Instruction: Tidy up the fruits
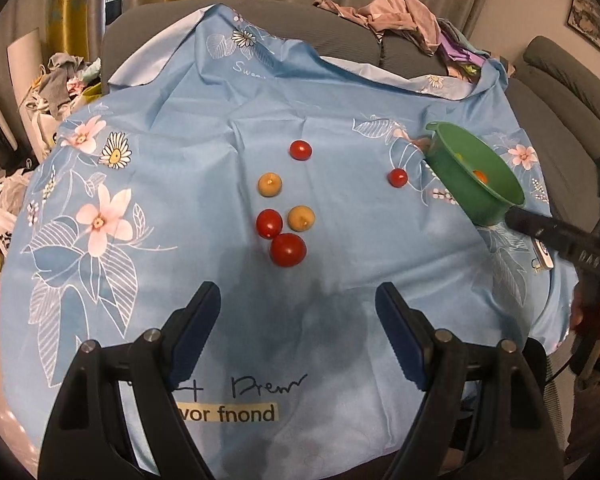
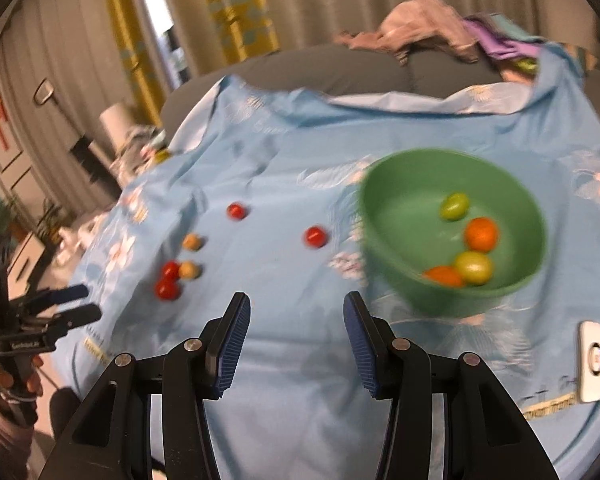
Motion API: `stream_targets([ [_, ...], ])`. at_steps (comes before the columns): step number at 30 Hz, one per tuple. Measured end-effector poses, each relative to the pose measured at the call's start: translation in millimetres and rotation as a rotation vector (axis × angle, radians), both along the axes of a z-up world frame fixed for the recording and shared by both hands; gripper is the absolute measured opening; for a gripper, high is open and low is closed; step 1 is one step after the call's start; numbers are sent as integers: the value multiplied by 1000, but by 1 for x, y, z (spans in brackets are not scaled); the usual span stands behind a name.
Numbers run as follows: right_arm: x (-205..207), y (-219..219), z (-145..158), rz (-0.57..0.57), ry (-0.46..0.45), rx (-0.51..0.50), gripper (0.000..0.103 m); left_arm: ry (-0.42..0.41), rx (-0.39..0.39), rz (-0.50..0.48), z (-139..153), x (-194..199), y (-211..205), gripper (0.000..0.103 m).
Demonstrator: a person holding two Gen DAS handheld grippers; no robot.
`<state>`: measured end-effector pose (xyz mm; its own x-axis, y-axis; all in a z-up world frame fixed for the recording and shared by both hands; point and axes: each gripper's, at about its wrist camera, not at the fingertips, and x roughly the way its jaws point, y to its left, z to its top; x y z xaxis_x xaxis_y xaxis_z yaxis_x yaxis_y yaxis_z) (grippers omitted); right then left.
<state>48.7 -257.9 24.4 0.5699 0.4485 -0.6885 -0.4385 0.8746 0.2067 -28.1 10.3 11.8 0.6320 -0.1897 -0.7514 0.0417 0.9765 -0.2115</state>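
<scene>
- A round table is covered by a light blue tablecloth (image 1: 340,92) printed with pink and white flowers.
- Six small fruits lie loose on the cloth, near its middle.
- Four of them are red tomatoes: the largest red tomato (image 1: 288,250) is nearest the left gripper, a second red tomato (image 1: 269,223) touches it, a third red tomato (image 1: 300,149) lies farther back, and a fourth red tomato (image 1: 397,178) sits apart, near the bowl.
- Two tan fruits lie among them: one tan fruit (image 1: 301,218) just beside the touching pair, the other tan fruit (image 1: 269,184) a little behind.
- A green bowl (image 2: 400,216) stands on the cloth to the right of the loose fruits.
- Inside the bowl are two yellow-green fruits (image 2: 454,206) and two orange fruits (image 2: 481,234), gathered toward its right side.
- The left gripper (image 1: 298,320) hovers above the cloth in front of the fruits, its blue-padded jaws spread wide with nothing between them.
- The right gripper (image 2: 297,334) hovers above bare cloth, left of the bowl; its jaws stand apart and hold nothing.
- A small white device (image 2: 592,360) lies on the cloth near the right edge.
- Behind the table are a grey sofa (image 1: 148,28), a heap of clothes (image 1: 404,16) and curtains.
</scene>
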Motion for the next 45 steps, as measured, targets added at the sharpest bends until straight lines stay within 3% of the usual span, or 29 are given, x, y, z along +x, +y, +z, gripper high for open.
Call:
stream_targets([
  [13, 22, 111, -43, 288, 104, -61, 49, 13, -59, 1, -16, 12, 20, 80],
  [26, 74, 182, -62, 347, 137, -168, 49, 17, -94, 20, -24, 26, 50, 80],
  [30, 83, 189, -65, 359, 155, -180, 33, 17, -92, 9, -24, 32, 50, 80],
  [38, 90, 179, -73, 334, 167, -175, 28, 26, -94, -20, -24, 50, 43, 79],
  [45, 93, 126, -58, 230, 144, -87, 28, 4, -44, -96, -16, 88, 18, 75],
])
